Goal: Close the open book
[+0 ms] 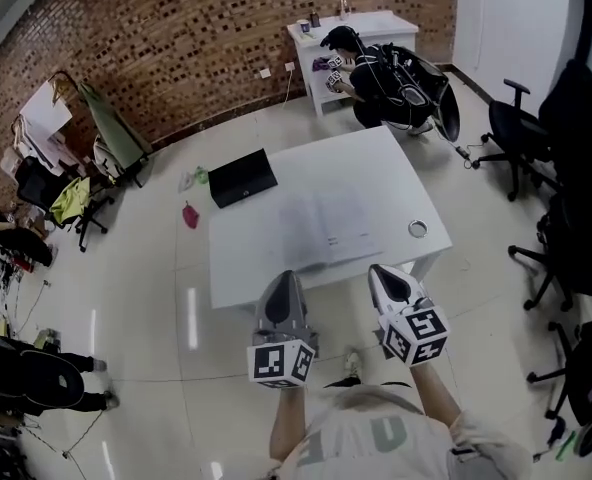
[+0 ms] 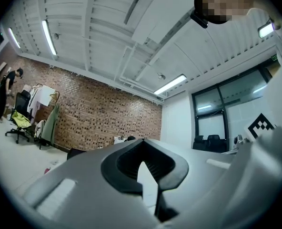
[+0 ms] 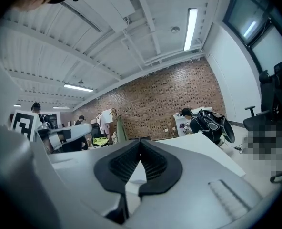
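Open book (image 1: 328, 218): lying flat, pages up, near the middle of the white table (image 1: 266, 258), pale and hard to pick out against it.
Left gripper (image 1: 283, 286): hovering at the table's near edge, jaws pressing together, gripping nothing.
Right gripper (image 1: 386, 278): hanging just beside it, jaws likewise meeting at the tips, carrying nothing.
Both: pointing toward the book, not touching it.
Flat black thing (image 1: 243, 177): sitting at the table's far left corner.
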Action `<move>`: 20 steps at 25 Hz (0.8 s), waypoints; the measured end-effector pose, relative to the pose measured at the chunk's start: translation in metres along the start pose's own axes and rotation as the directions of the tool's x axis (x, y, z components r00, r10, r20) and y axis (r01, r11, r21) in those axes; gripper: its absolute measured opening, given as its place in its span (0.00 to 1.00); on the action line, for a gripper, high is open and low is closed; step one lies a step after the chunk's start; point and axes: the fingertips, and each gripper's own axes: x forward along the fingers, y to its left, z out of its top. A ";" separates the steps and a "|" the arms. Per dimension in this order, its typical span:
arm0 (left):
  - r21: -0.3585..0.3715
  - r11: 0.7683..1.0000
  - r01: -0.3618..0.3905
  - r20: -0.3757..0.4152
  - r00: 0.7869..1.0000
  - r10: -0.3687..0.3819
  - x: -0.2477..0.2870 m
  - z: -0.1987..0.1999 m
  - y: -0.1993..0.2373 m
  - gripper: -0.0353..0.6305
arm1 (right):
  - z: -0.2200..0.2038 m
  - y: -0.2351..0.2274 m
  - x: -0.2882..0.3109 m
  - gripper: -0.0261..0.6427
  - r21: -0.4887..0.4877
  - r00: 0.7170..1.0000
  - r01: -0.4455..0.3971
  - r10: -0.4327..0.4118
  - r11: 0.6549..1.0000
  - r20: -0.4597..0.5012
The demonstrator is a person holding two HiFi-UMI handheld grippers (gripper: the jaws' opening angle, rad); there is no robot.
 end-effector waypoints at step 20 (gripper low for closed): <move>0.001 0.999 -0.049 0.004 0.999 0.049 0.107 -0.001 0.019 0.07 | 0.013 -0.055 0.094 0.05 0.032 0.995 -0.065 0.067 0.997 -0.073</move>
